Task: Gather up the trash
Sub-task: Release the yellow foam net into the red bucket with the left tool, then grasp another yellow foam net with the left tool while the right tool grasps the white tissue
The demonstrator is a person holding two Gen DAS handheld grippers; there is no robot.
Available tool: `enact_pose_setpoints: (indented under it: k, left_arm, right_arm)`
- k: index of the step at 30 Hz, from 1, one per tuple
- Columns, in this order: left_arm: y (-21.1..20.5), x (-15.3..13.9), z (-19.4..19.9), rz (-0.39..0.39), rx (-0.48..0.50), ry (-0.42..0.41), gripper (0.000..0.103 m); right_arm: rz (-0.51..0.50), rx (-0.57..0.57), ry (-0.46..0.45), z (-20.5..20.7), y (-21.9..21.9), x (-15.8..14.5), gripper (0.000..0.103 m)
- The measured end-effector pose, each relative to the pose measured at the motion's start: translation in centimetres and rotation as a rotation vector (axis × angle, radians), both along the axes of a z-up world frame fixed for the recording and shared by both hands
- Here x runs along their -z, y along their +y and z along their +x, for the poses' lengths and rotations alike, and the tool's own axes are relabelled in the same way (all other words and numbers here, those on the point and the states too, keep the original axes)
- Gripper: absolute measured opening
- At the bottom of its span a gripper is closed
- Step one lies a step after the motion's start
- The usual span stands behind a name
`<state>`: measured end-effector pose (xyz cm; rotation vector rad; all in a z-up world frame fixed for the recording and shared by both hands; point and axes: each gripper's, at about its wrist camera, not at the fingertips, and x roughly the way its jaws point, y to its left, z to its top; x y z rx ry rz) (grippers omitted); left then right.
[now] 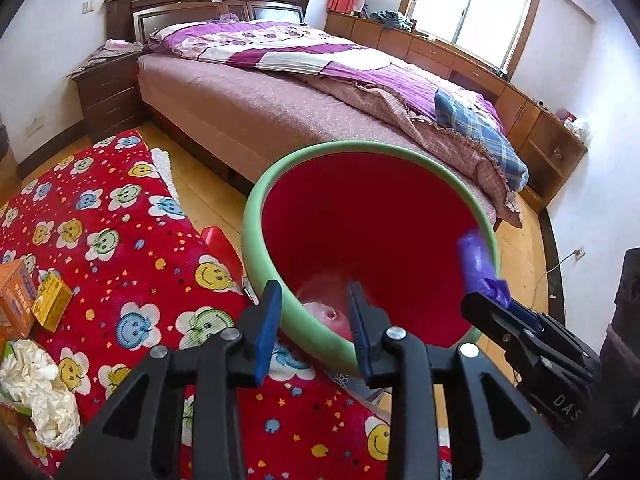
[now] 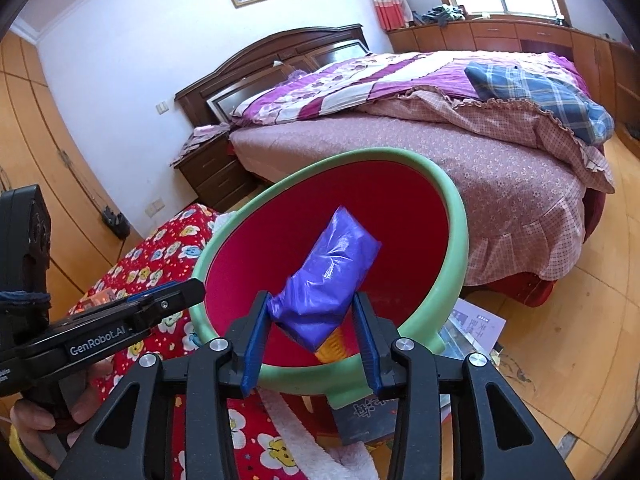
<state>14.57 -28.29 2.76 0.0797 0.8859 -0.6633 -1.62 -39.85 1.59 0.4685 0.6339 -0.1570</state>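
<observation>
Right gripper (image 2: 310,340) fingers pinch a purple plastic bag (image 2: 330,280) over the mouth of the red bin (image 1: 372,216). Left gripper (image 1: 314,328), fingers apart, straddles the bin's green rim at 6 o'clock. Crumpled tissues (image 1: 38,392) lie at 8 o'clock on the red flowered mat (image 1: 120,216).

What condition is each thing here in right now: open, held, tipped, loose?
Bin: tipped toward the cameras, mouth open, its near rim between the left gripper's jaws.
Purple bag: bunched up, between the right gripper's jaws, over the bin's mouth.
White tissue: crumpled, loose on the red flowered cloth.
Orange box: lying on the cloth, untouched.
Bed: quilt rumpled.
</observation>
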Motion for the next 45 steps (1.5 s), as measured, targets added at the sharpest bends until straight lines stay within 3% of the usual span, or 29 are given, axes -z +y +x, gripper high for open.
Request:
enact_pose_setpoints:
  k: [2,4,28,45]
  left_arm:
    - [0.5,-0.2,-0.3,-0.006,-0.003,0.000,0.035]
    - [1.1,-0.6,-0.6,-0.010,-0.008,-0.004,0.036]
    - [10.7,-4.5,-4.1,-0.056,-0.159,-0.059,0.036]
    - [22.0,-4.3,-1.2,0.017,-0.371,-0.085,0.036]
  right_arm:
    - [-0.002,0.004,0.000,0.0,0.1,-0.1,0.054]
    - [-0.003,0.008,-0.001,-0.1,0.2,-0.2,0.058]
    - [-0.048,-0.079,-0.056,-2.4,6.4,-4.4,0.058]
    - [-0.060,-0.183,-0.014,-0.6,12.1,-3.9,0.058]
